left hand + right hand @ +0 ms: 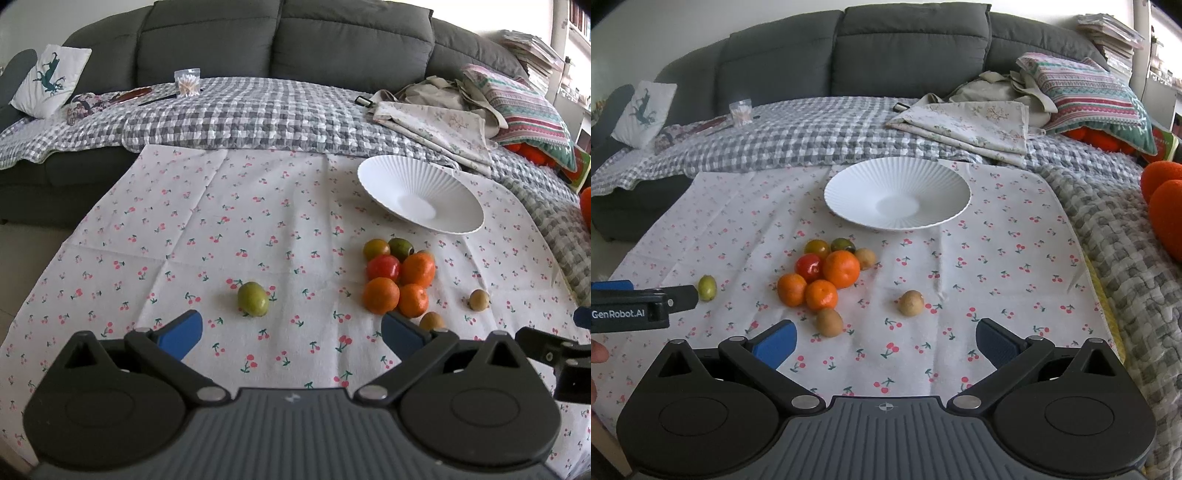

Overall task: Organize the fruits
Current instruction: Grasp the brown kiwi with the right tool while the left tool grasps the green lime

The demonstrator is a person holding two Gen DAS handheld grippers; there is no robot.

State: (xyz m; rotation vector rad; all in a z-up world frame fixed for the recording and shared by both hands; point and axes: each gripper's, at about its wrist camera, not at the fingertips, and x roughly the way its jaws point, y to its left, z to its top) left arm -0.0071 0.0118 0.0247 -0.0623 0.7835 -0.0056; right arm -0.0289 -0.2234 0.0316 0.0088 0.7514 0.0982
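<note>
A white ribbed plate (897, 195) stands empty at the back of the cherry-print cloth (997, 266); it shows at the right in the left wrist view (421, 192). In front of it lies a cluster of three oranges (841, 268), a red tomato (809, 266) and darker tomatoes (817, 247). Brown kiwis lie nearby (911, 302) (829, 322). A green fruit (252, 299) lies apart to the left, just ahead of my open, empty left gripper (291, 334). My right gripper (885, 343) is open and empty, short of the kiwis.
A grey sofa (905, 48) with a checked blanket (798, 136) sits behind the cloth. Folded cloths (967, 125) and a striped pillow (1082, 96) lie at the right, orange plush shapes (1167, 206) at the far right, a clear box (187, 83) at the back left.
</note>
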